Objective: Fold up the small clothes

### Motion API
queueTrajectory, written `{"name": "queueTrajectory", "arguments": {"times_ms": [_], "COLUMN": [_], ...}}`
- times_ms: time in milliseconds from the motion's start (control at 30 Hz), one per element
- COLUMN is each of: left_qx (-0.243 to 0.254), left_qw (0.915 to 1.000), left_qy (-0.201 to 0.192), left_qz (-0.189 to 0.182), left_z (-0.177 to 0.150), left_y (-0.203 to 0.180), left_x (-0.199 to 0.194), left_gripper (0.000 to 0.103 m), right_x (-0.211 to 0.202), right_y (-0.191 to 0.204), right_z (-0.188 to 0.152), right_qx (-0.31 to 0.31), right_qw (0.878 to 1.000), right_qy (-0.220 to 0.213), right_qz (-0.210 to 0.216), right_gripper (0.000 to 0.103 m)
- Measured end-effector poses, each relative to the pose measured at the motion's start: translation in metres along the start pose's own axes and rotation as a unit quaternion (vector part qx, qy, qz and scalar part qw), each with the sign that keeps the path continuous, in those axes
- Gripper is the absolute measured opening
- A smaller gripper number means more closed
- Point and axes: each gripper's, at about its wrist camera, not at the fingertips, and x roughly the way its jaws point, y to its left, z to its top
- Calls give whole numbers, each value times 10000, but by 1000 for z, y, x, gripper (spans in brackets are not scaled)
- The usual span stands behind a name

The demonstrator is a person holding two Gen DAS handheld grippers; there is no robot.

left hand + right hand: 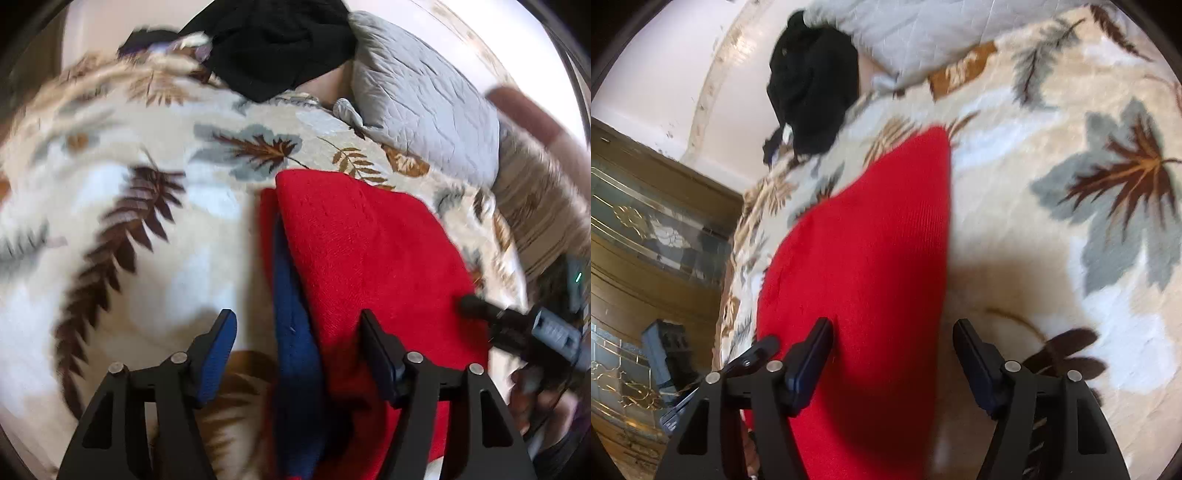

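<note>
The left gripper (pixel 299 325) is hovering with its jaws spread wide over the near edge of a red garment (pixel 369 251), gripping nothing; a blue layer (pixel 291 332) is showing along the garment's left side, between the fingers. The right gripper (pixel 892 332) is also hanging spread apart and empty, its left finger over the red cloth and its right finger over the leaf-patterned blanket (pixel 1052 258). The garment is lying flat on that blanket, near both tools. Farther back, a grey quilted pillow (pixel 424 99) is resting to the right, with a heap of black clothing (pixel 273 48) sitting just beside it at the far end.
</note>
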Motion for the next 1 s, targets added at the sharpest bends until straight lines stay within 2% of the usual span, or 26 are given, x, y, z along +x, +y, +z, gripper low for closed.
{"name": "queueTrajectory", "arguments": {"times_ms": [67,200,467,633,733,767,867,900,933,1000], "left_qx": [59,127,178,326,361,329,275,274,267,260], "left_qw": [10000,9998,9998,9994,9993,9994,9996,9996,9996,9996], "left_qy": [24,-30,-30,-93,13,60,89,87,79,79], "left_qz": [69,151,103,40,127,107,53,58,61,101], "left_z": [1,2,-1,-7,-12,-14,-18,-18,-18,-18], "left_y": [-4,-6,-8,-15,-15,-13,-10,-10,-11,-11], "left_x": [3,4,-2,-7,1,3,8,9,9,11], "left_gripper": [68,68,68,68,68,68,69,69,69,71], "right_x": [3,6,2,13,26,28,30,31,33,28], "right_y": [2,9,8,-2,-14,-17,-15,-13,-10,7], "right_z": [1,-1,6,26,34,34,38,41,44,47], "right_qx": [6,-146,-143,155,401,524,322,254,109,-255], "right_qw": [9999,9999,9999,9998,9992,9985,9993,9995,9998,9992], "right_qy": [31,33,27,-17,37,86,139,155,184,166], "right_qz": [130,77,91,150,61,166,104,71,36,-264], "right_gripper": [72,72,72,72,72,72,72,69,48,41]}}
